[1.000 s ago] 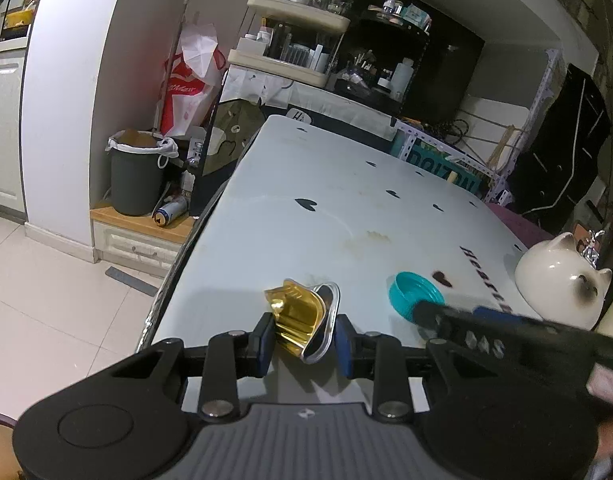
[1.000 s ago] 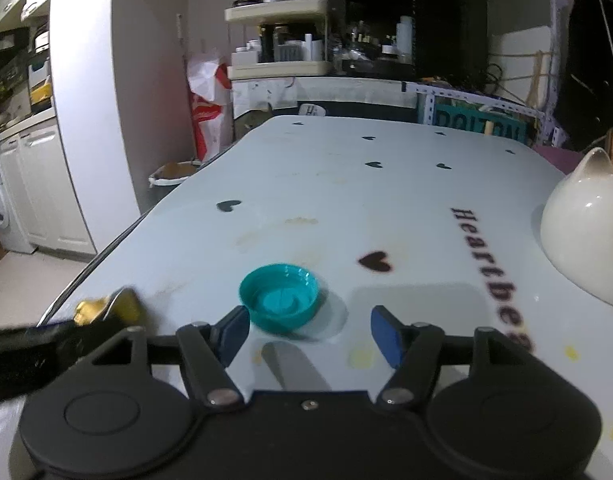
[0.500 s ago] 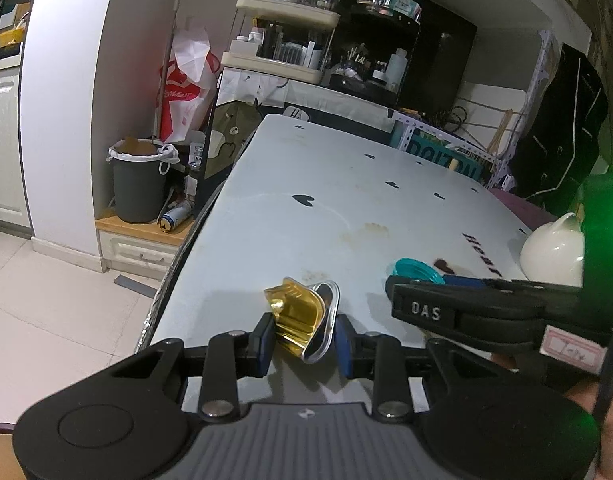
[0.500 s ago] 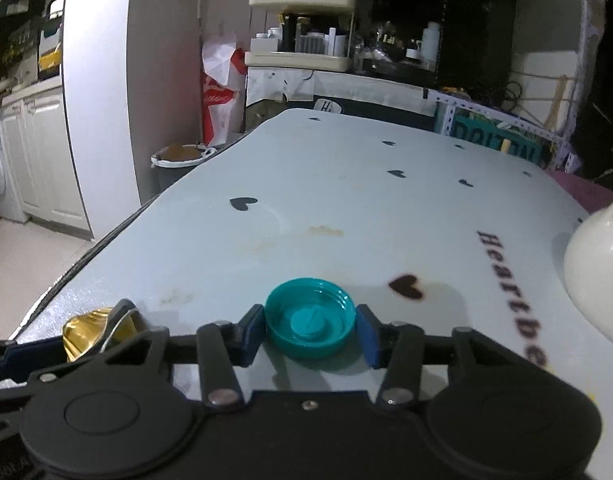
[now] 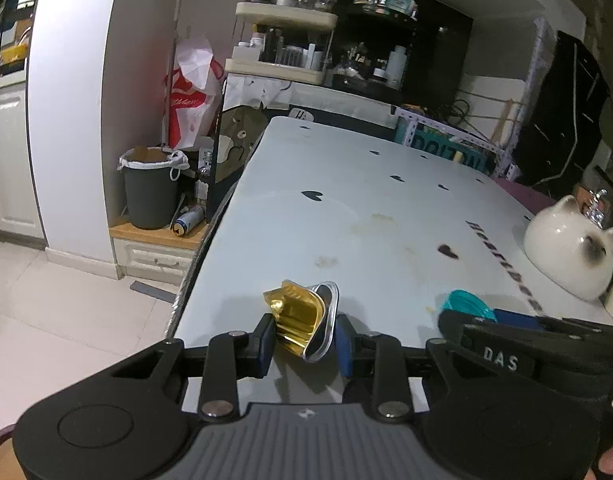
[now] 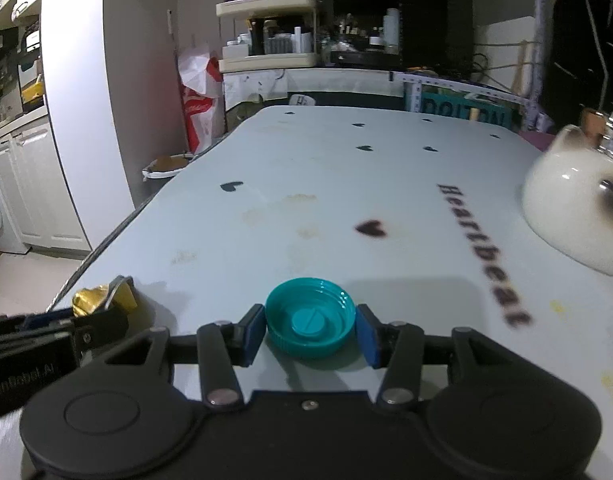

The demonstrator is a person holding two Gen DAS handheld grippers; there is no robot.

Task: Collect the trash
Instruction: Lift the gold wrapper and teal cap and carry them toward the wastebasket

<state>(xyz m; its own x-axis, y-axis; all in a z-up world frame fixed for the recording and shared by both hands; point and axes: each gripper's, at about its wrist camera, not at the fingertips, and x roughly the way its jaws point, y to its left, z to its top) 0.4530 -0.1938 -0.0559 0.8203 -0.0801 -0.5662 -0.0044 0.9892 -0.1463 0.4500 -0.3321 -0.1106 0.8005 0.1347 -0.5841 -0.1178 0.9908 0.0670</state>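
Note:
A crushed gold capsule with a silver rim sits between the blue pads of my left gripper, which is shut on it above the near left corner of the white table. From the right wrist view the same capsule shows at the left. A teal bottle cap, hollow side up, is gripped between the pads of my right gripper. In the left wrist view the cap peeks out behind the right gripper's black body at the lower right.
A white cat-shaped ceramic pot stands at the table's right edge. On a low ledge left of the table is a dark trash bin with a white liner, a red-and-white bag behind it. Shelves with bottles fill the back.
My right gripper moved forward around the teal cap and shut on it. The left gripper kept its hold on the gold capsule and stayed nearly in place.

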